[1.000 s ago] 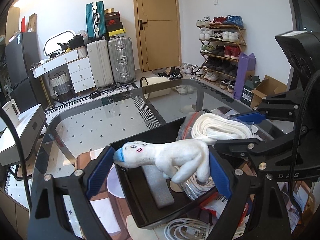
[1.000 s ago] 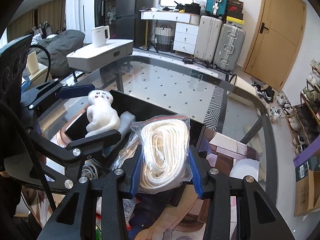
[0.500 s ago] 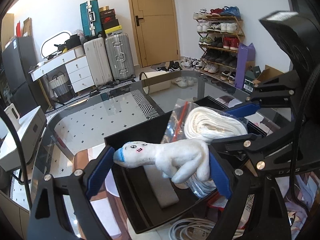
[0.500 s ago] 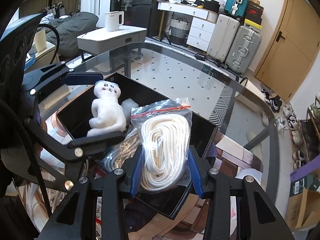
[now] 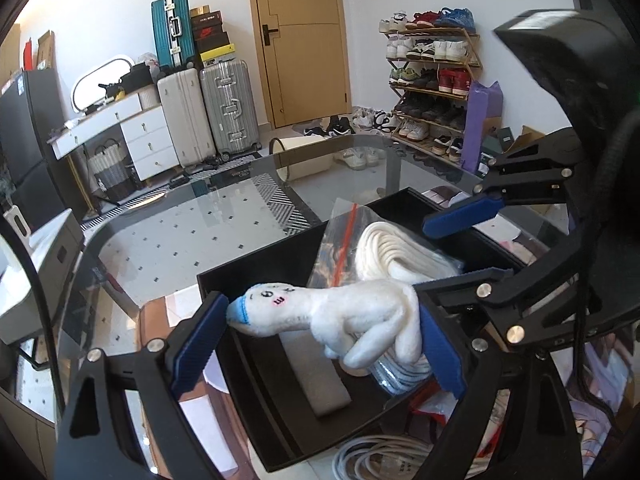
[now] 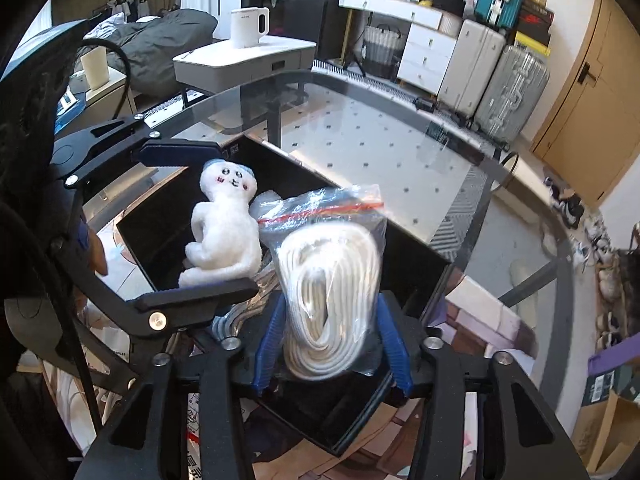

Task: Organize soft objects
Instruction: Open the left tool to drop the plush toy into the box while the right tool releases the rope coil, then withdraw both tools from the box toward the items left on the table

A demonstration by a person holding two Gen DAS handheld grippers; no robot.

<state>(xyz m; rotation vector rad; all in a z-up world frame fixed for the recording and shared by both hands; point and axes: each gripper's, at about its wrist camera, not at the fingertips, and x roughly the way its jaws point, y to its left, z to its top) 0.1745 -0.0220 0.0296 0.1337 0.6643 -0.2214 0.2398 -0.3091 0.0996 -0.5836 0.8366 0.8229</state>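
My left gripper [image 5: 320, 340] is shut on a white plush toy [image 5: 340, 316] with a blue head tuft, held sideways above a black tray [image 5: 256, 280]. The toy also shows in the right wrist view [image 6: 224, 232]. My right gripper [image 6: 332, 344] is shut on a clear zip bag of coiled white rope [image 6: 332, 280], held over the same black tray [image 6: 408, 248]. The bag also shows in the left wrist view [image 5: 392, 248], just right of the toy. A grey foam pad [image 5: 316, 376] lies in the tray.
The tray rests on a glass table [image 5: 168, 240] over a patterned mat. A coil of white cable [image 5: 384, 456] lies in front of the tray. Suitcases [image 5: 200, 112], a shoe rack [image 5: 432, 80] and a door stand behind. A white side table with a kettle [image 6: 248, 28] stands nearby.
Both grippers have risen and pulled back a little with their loads, so the tray sits lower and farther in both views. The rope bag is lifted higher over the tray.
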